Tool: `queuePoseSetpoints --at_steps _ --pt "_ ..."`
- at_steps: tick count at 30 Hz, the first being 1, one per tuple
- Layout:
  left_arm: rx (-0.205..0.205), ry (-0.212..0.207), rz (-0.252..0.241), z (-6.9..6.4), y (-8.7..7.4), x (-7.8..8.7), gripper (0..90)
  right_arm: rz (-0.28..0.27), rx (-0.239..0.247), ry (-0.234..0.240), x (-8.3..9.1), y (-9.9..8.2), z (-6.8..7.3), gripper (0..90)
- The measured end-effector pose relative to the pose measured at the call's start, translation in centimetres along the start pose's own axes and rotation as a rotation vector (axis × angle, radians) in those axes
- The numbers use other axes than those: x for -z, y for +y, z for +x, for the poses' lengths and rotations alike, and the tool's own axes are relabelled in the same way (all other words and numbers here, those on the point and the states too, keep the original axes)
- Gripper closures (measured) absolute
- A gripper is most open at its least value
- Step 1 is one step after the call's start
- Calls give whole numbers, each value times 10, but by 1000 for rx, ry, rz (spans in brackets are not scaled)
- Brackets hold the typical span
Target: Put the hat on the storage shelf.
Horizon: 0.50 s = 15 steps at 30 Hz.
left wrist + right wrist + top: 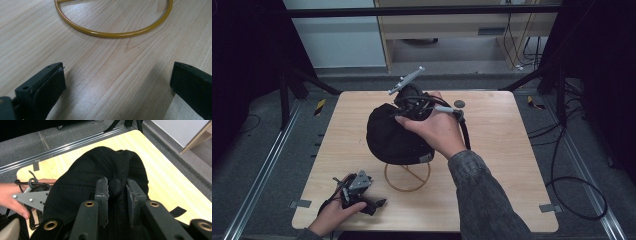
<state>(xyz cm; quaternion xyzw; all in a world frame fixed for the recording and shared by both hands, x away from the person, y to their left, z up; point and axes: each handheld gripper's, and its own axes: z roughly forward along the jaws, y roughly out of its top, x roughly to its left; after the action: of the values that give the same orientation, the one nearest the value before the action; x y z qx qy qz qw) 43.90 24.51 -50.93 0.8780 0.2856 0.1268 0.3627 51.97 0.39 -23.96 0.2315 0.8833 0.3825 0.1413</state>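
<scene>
while the left gripper rested spread wide on the table, the right gripper pinched the black cap's top button above the gold wire stand.

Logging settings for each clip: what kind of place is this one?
Probably a lab recording rig, not a home: a bare wooden table stands inside a black frame, metal floor rails run along both sides, and loose cables lie on grey carpet.
</scene>
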Motion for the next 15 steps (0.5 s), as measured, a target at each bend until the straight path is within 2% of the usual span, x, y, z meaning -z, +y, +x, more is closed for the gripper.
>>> queuePoseSetpoints --at_steps 8,9,12,15 --pt "0 0 0 0 0 0 0 -2 -6 -6 1 -1 0 646" --pt "0 0 0 0 0 0 0 -1 -10 -3 1 -2 0 589" --pt "0 0 0 0 0 0 0 -3 -14 -8 2 -3 1 565" --pt "0 0 0 0 0 0 0 -1 -22 -9 3 -5 3 499"
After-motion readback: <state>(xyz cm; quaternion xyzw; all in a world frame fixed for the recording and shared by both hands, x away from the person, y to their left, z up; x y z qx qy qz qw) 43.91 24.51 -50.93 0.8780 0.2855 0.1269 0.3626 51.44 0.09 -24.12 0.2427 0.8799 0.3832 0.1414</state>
